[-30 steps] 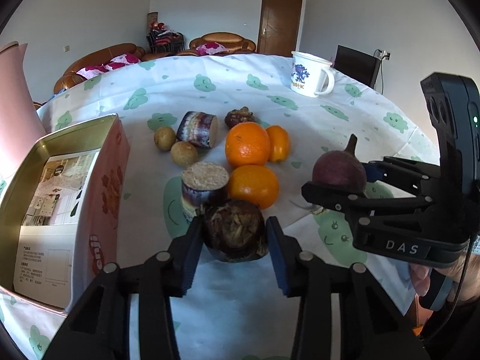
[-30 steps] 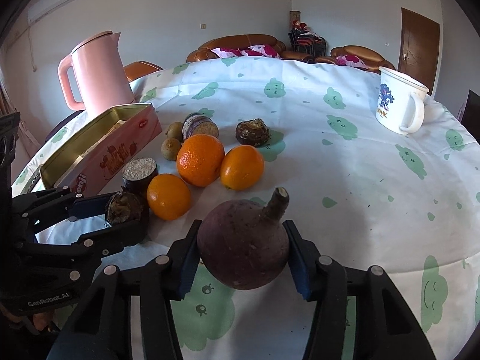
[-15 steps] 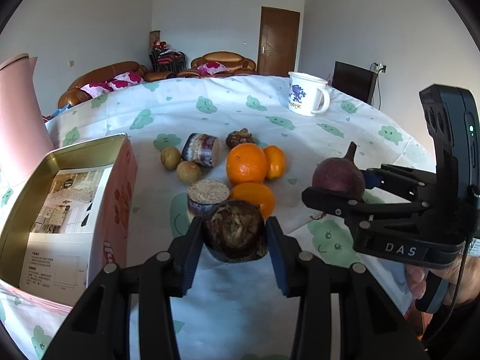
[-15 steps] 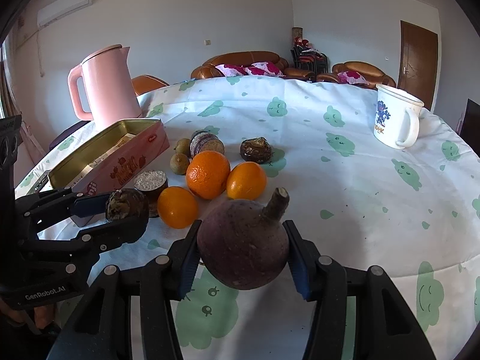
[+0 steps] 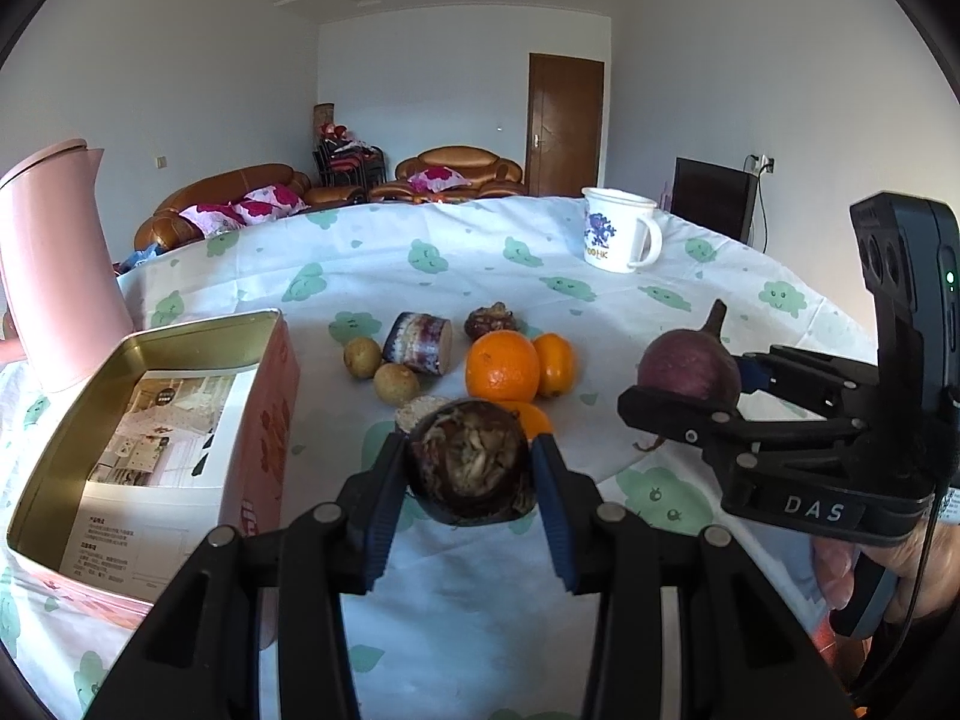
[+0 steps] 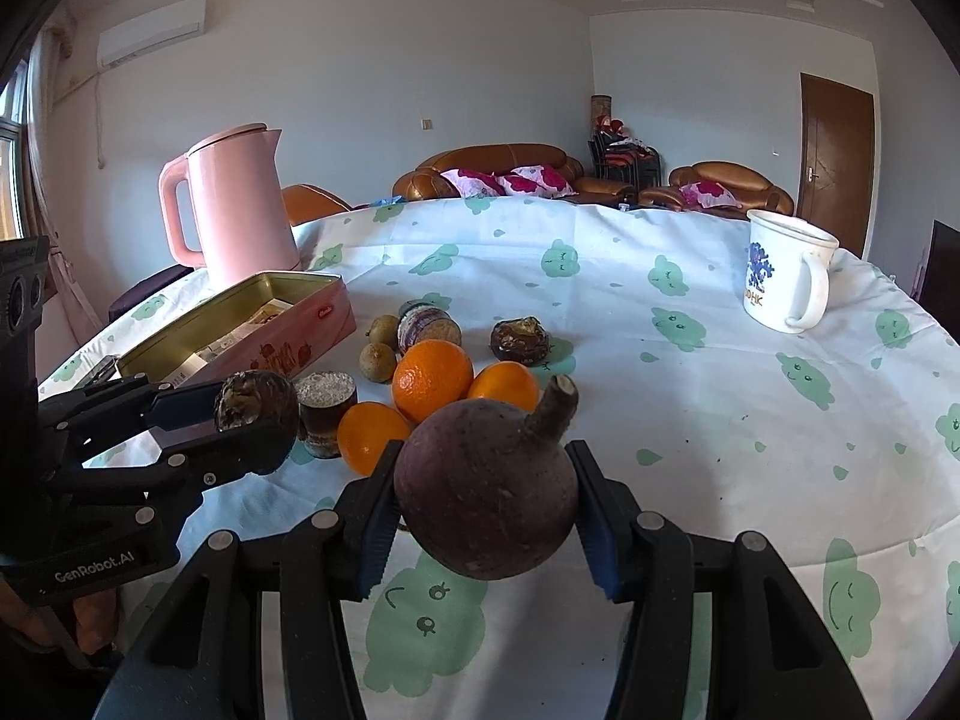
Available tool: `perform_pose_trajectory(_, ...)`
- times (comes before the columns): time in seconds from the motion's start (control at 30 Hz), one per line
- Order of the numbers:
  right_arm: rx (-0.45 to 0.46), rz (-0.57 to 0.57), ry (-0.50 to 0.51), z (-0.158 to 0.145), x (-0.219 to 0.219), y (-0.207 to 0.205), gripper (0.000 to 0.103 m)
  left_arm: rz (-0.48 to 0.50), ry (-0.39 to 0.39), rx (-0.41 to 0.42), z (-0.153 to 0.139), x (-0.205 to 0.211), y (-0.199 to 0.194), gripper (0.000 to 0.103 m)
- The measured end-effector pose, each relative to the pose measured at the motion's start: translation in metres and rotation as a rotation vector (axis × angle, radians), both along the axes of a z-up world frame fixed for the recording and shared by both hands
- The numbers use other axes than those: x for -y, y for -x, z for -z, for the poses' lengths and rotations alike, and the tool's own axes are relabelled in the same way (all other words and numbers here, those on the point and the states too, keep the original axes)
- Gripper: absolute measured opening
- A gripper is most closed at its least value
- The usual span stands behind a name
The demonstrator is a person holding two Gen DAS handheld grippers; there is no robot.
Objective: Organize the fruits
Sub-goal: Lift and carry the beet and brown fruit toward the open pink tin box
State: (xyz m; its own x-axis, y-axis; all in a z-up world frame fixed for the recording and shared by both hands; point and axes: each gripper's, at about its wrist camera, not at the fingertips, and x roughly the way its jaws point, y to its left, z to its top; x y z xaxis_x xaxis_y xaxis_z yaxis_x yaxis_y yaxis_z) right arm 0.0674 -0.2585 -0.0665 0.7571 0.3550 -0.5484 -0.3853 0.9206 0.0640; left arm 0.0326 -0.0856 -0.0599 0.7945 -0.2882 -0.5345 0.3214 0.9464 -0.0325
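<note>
My left gripper is shut on a rough brown taro root, held above the tablecloth in front of the fruit pile. My right gripper is shut on a round purple root with a stub stem, also off the table; in the left wrist view that gripper hangs to the right. On the cloth lie three oranges, two cut sugarcane pieces, two small brown fruits and another taro. One orange and one cane piece are partly hidden behind the held taro.
An open pink tin with printed paper inside stands at the left of the pile. A pink kettle stands behind it. A white mug sits at the far right. The round table's edge curves close in front of both grippers.
Both grippers have tipped upward, so the table sits lower in each view. Each still grips its root. The fruit on the cloth has not moved.
</note>
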Motion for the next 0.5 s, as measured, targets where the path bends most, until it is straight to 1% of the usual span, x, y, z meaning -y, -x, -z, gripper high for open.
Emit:
perform_pose_trajectory(0.27, 0.031, 0.000, -0.007, -0.0016, 0.0016, 0.0047, 0.054, -0.012, 0.009, 0.036, -0.0025, -0.0013, 0.0052, 0.043)
perform_pose_trajectory(0.5, 0.043, 0.001, -0.010, -0.0025, 0.0021, 0.0070, 0.054, -0.012, 0.011, 0.049, -0.0033, -0.0016, 0.0076, 0.043)
